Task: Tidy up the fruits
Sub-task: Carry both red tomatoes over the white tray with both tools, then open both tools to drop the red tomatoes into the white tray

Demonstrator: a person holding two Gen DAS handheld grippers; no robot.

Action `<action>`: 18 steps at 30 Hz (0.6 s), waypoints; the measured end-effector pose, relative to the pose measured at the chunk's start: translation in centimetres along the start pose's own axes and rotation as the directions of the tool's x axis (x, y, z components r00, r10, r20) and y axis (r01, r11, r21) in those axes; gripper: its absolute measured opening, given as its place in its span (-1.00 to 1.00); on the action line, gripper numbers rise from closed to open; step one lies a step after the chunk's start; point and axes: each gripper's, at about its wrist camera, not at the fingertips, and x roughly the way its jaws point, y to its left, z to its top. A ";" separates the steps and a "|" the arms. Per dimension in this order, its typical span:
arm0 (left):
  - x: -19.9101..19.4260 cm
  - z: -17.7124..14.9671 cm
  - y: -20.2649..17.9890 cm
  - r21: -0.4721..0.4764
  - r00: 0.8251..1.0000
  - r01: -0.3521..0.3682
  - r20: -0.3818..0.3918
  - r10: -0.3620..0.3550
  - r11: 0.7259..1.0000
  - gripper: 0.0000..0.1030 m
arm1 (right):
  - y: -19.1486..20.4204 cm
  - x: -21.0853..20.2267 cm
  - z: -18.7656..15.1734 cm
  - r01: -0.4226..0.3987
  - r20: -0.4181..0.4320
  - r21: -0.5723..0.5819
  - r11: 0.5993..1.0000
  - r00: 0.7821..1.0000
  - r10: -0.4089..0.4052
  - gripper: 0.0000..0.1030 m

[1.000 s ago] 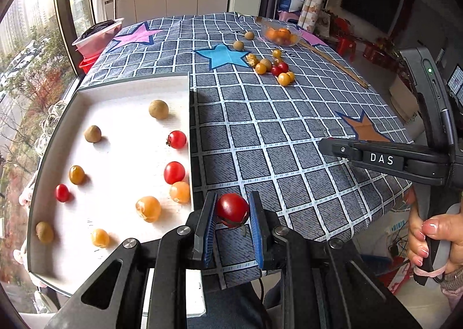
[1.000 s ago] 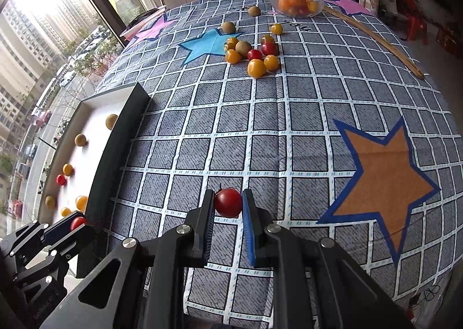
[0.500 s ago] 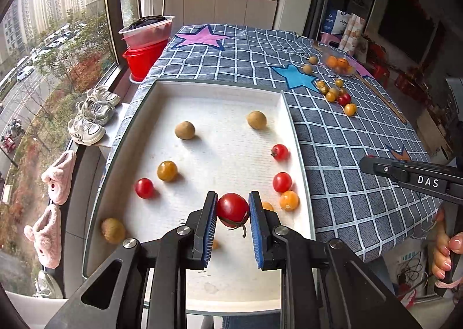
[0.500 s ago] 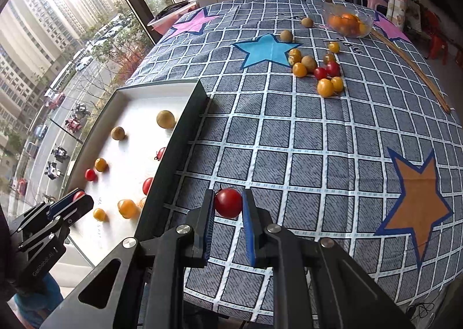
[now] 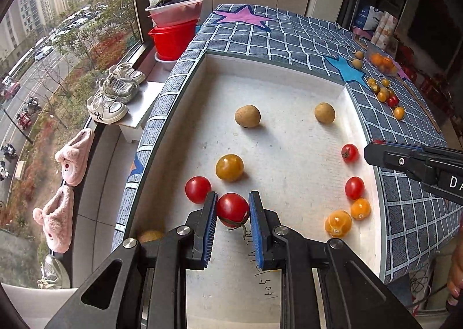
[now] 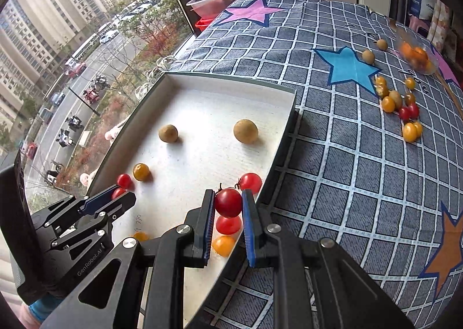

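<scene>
My left gripper (image 5: 232,207) is shut on a red cherry tomato (image 5: 232,209) and holds it low over the near left part of the white tray (image 5: 277,74), beside another red tomato (image 5: 198,189) and a yellow one (image 5: 229,167). My right gripper (image 6: 228,204) is shut on a red cherry tomato (image 6: 228,202) above the tray's right rim (image 6: 285,132), over a red tomato (image 6: 228,225) and an orange one (image 6: 223,245). The left gripper also shows in the right wrist view (image 6: 115,197). Two brown longans (image 5: 247,116) (image 5: 324,112) lie at the tray's far end.
A pile of loose tomatoes and longans (image 6: 400,106) lies on the checked tablecloth (image 6: 347,155) far right, near a glass bowl of orange fruit (image 6: 416,57). Red and pink basins (image 5: 173,25) stand beyond the tray. The table edge and window are on the left.
Both grippers have swung left, from over the tablecloth to over the tray, each still holding its tomato. The left gripper has come lower and closer to the tray floor.
</scene>
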 end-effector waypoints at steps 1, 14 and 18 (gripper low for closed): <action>0.2 0.0 0.1 -0.002 1.000 0.000 -0.006 0.000 1.000 -0.54 | 0.3 0.5 0.3 -0.002 -0.007 -0.007 1.000 1.000 0.001 -0.61; 1.3 0.0 -0.4 0.016 0.999 -0.021 -0.041 0.022 1.000 -0.54 | 2.2 5.9 1.6 0.046 -0.085 -0.082 0.996 0.995 -0.053 -0.61; 1.4 0.1 -0.6 0.031 0.999 -0.032 -0.043 0.034 0.999 -0.54 | 3.0 6.0 1.5 0.079 -0.083 -0.130 0.988 0.992 -0.090 -0.60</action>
